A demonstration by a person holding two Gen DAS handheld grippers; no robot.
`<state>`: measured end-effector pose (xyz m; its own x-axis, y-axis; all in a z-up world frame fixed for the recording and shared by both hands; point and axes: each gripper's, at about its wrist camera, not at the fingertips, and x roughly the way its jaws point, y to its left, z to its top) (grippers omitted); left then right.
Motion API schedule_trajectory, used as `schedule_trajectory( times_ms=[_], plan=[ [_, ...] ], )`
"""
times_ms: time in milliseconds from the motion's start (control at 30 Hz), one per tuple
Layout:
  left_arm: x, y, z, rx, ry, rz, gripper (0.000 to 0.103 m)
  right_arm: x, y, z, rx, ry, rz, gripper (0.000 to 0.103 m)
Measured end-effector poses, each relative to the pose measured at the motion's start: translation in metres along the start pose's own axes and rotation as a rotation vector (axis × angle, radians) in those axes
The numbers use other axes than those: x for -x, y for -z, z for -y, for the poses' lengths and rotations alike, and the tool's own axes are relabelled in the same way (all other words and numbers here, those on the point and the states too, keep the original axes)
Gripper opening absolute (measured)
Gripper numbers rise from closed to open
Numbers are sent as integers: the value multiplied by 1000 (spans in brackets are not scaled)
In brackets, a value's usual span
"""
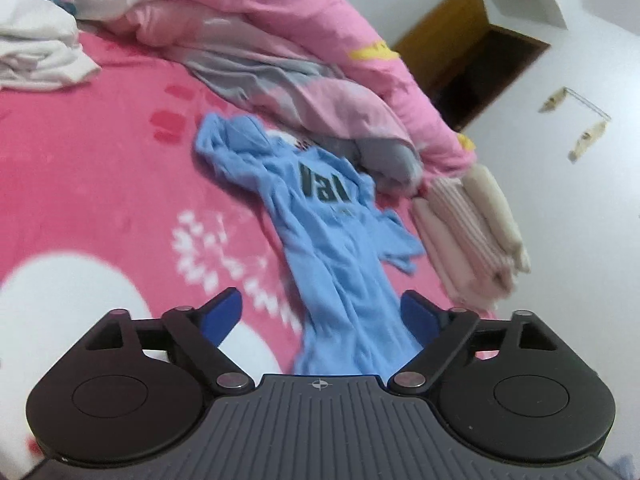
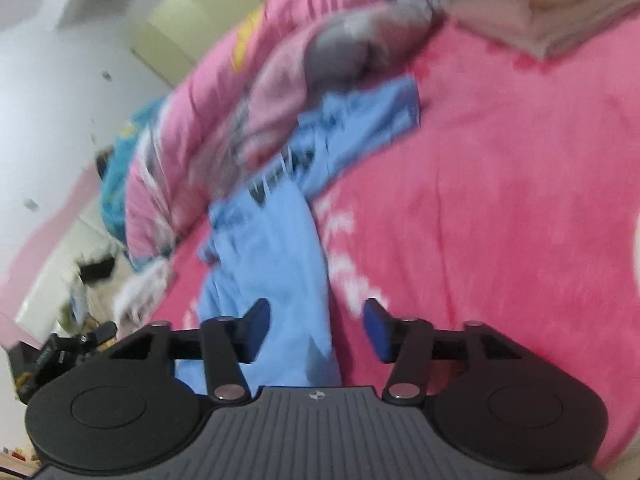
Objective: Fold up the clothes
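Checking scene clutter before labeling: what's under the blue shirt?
The blue shirt lies crumpled on the pink bedspread, with white print showing beside it. Its far edge meets the pink quilt. Whatever lies beneath the shirt itself is covered.

Your left gripper (image 1: pixel 322 316) has a grey ribbed body with a small crosshair mark at its 12 o'clock edge. Two black round housings sit at 9 and 3 o'clock, each with a shallow disc recess. Black link arms run up from silver pivot pins to blue pads (image 1: pixel 226 314). Smaller silver pins cap the outer joints.

Your right gripper (image 2: pixel 318 330) is the same build: grey ribbed body, crosshair at 12 o'clock, black housings, silver pins, and blue pads (image 2: pixel 376 330) on black fingers.
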<state>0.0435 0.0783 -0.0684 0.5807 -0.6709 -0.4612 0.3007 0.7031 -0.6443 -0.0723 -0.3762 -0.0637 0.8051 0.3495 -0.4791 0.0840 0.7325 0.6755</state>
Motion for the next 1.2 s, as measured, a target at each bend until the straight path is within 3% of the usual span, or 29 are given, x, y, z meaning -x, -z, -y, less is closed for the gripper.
schedule_trajectory(
  times_ms=[200, 367, 467, 533, 600, 633, 800, 967, 1067, 1200],
  plan=[
    [-71, -40, 3, -11, -62, 4, 88, -25, -28, 9, -27, -60, 30, 64],
    [-131, -70, -13, 102, -164, -25, 82, -51, -40, 16, -51, -84, 19, 64],
    [-146, -78, -17, 100, -255, 8, 59, -56, -38, 23, -59, -100, 15, 64],
    [-151, -80, -17, 78, -297, 22, 25, -60, -37, 27, -65, -111, 13, 64],
    [-151, -84, -17, 59, -320, 33, 8, -63, -36, 31, -70, -121, 11, 64],
    [-150, -88, -17, 56, -323, 39, 6, -64, -36, 32, -72, -125, 12, 63],
    [-124, -119, -12, 63, -279, 180, 4, -62, -35, 34, -80, -135, 22, 63],
    [-125, -154, -14, 4, -330, 267, 4, -61, -34, 35, -82, -141, 26, 63],
    [-139, -172, -35, -7, -371, 262, 4, -62, -34, 35, -85, -143, 26, 63],
    [-166, -177, -67, -18, -484, 179, 8, -62, -34, 34, -75, -137, 25, 63]
  ],
)
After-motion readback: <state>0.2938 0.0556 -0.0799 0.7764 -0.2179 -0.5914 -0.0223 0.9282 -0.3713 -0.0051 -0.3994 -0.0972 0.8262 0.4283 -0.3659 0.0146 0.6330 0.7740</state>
